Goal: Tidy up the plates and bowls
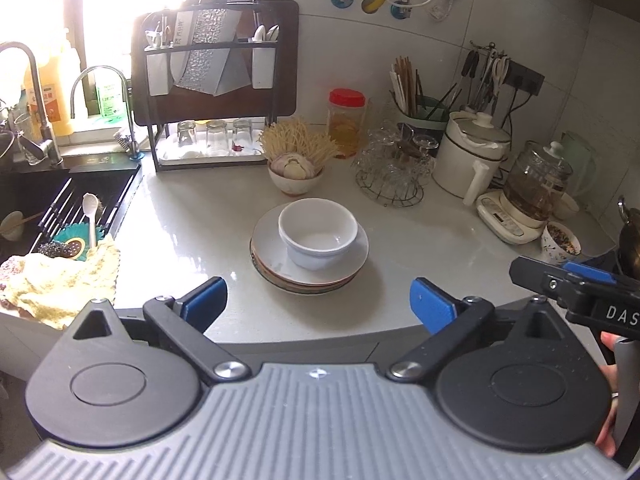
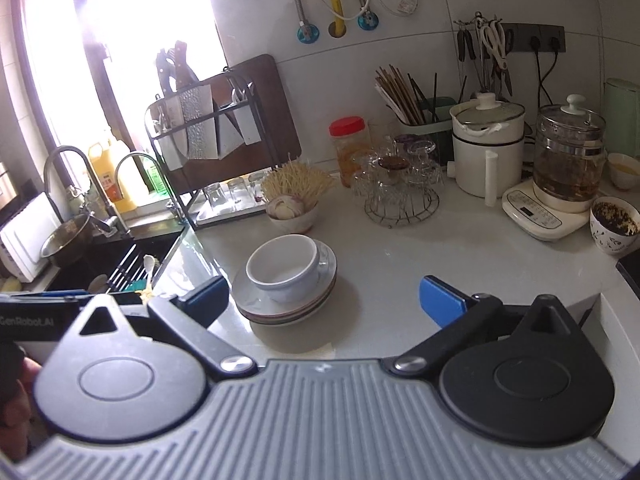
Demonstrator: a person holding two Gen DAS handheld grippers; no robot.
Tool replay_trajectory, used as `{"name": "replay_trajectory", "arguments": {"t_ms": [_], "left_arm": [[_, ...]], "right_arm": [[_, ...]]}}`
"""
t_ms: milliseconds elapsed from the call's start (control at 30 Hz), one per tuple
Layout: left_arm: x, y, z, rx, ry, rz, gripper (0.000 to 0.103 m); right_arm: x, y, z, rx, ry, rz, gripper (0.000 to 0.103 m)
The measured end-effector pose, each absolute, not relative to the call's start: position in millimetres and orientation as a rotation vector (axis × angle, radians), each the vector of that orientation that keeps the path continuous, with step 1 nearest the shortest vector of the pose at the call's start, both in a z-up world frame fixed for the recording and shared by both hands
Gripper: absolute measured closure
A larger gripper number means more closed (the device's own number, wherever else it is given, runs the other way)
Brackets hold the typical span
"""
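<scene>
Both claws spread wide, nothing between the pads: left claw (image 1: pixel 318 304), right claw (image 2: pixel 324 300). White bowl (image 1: pixel 318 238) sits nested in another on a stack of plates (image 1: pixel 308 276), mid surface (image 1: pixel 420 240), just ahead of both claws. Small bowl of garlic (image 1: pixel 295 176) behind the stack, sink (image 1: pixel 60 200) to the left

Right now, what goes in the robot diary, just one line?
left gripper: open, empty | right gripper: open, empty | white bowls: nested on plate stack | countertop
</scene>
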State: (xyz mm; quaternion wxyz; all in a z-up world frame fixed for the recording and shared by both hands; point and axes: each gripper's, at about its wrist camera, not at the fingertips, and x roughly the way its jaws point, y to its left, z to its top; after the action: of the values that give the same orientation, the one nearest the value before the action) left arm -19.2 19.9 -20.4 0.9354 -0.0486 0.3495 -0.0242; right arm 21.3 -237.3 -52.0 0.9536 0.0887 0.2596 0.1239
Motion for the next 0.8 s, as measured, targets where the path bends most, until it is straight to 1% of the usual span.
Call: {"name": "replay_trajectory", "arguments": {"t_ms": [800], "left_arm": [[-29, 7, -26, -0.093, 0.746, -0.012, 0.003]], "right_arm": [[13, -242, -52, 0.142, 0.539, 0.261, 0.000]]}}
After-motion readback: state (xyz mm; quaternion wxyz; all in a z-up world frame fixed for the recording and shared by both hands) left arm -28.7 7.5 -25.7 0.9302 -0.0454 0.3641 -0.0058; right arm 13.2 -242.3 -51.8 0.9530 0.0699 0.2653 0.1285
